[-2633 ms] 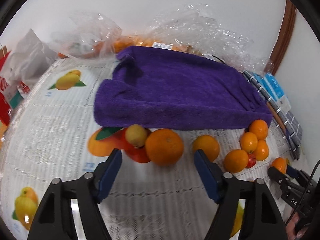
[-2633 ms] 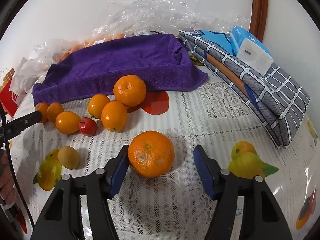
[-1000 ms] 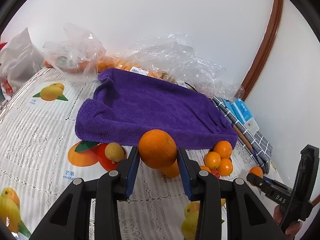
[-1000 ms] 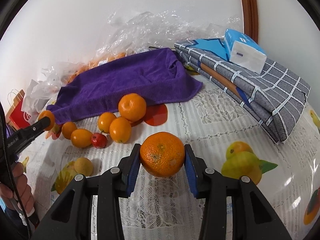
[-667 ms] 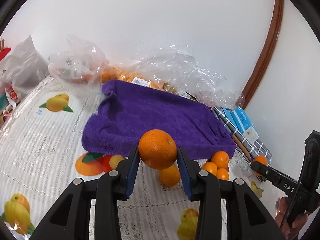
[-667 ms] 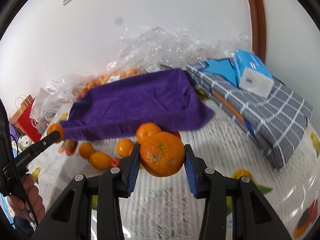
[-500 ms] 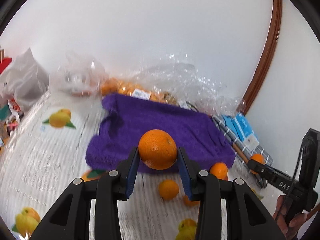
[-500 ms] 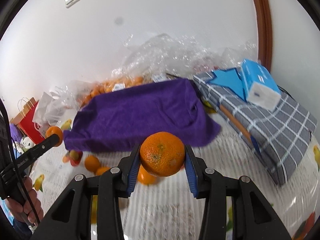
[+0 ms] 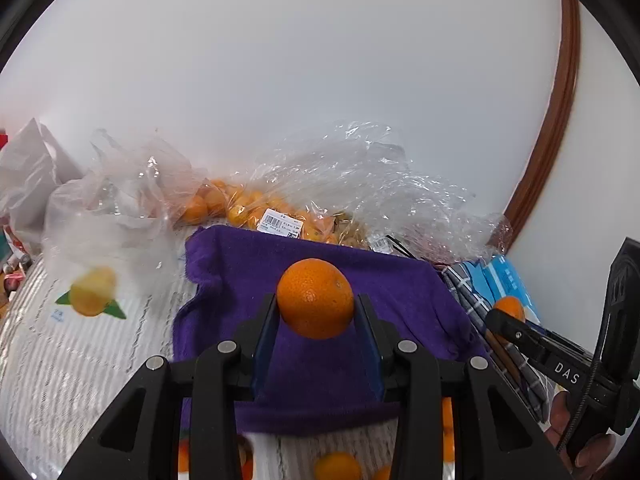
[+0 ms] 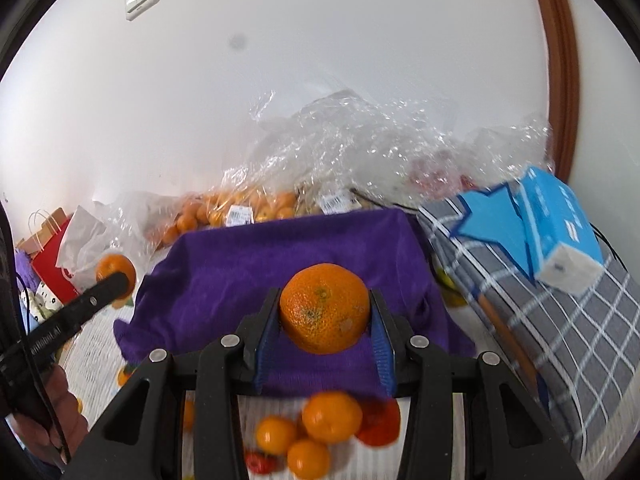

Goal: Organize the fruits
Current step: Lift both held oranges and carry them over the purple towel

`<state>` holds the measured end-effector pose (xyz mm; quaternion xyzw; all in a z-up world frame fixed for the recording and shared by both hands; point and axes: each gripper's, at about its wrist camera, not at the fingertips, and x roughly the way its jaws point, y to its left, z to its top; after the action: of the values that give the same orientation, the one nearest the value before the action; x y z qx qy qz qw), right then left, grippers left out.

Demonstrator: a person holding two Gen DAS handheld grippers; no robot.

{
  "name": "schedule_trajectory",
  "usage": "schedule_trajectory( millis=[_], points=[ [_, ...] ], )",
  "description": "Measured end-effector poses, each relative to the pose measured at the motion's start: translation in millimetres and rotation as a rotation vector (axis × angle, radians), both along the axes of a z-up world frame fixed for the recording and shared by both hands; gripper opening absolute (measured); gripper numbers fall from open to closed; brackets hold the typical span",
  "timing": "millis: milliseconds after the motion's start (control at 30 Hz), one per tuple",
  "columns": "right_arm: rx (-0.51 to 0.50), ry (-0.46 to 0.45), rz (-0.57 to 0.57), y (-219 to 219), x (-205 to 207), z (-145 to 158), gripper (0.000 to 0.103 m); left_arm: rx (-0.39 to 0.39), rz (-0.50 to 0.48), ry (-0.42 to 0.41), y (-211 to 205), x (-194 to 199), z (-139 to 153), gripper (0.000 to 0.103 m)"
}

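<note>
My left gripper (image 9: 316, 312) is shut on a large orange (image 9: 315, 298) and holds it in the air over the purple towel (image 9: 248, 264). My right gripper (image 10: 325, 316) is shut on a second large orange (image 10: 324, 308), also raised over the purple towel (image 10: 248, 264). Each gripper shows in the other's view, the right one (image 9: 505, 312) at the left wrist view's right edge, the left one (image 10: 116, 274) at the right wrist view's left. Several small oranges (image 10: 332, 416) and a small red fruit (image 10: 260, 462) lie on the lace tablecloth (image 10: 100, 352) in front of the towel.
Clear plastic bags with small oranges (image 9: 248, 208) lie behind the towel against the white wall. A folded checked cloth (image 10: 560, 332) with a blue tissue pack (image 10: 560, 228) lies at the right. A red paper bag (image 10: 52, 264) stands at the left.
Both grippers closed on their oranges, lifted them off the tablecloth and carried them forward and up, over the purple towel.
</note>
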<state>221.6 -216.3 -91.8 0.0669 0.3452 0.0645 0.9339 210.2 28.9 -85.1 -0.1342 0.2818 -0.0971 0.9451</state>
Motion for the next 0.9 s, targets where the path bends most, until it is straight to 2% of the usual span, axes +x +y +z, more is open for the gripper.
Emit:
schedule_trajectory(
  millis=[133,333,467,633,800,900],
  points=[
    [0.002,0.008,-0.005,1.1,18.1,-9.8,0.042,0.004,0.014,0.001,-1.6,14.2,-10.6,0.037],
    [0.005,0.081,-0.019,-4.8,32.7,-39.2,0.042,0.007,0.021,0.071,-0.6,26.2,-35.3,0.037],
    [-0.01,0.112,-0.021,-6.1,38.4,-51.9,0.042,0.022,0.013,0.093,-1.0,28.2,-42.9,0.037],
    [0.004,0.163,-0.019,-7.7,44.8,-68.3,0.042,0.007,-0.012,0.131,-3.4,33.2,-54.1,0.036],
    [-0.029,0.181,-0.007,-3.8,46.9,-77.5,0.042,0.0,-0.015,0.146,-3.0,35.6,-59.1,0.037],
    [-0.018,0.201,0.0,-4.1,48.4,-82.8,0.042,0.02,-0.018,0.154,-6.4,36.9,-61.0,0.037]
  ],
)
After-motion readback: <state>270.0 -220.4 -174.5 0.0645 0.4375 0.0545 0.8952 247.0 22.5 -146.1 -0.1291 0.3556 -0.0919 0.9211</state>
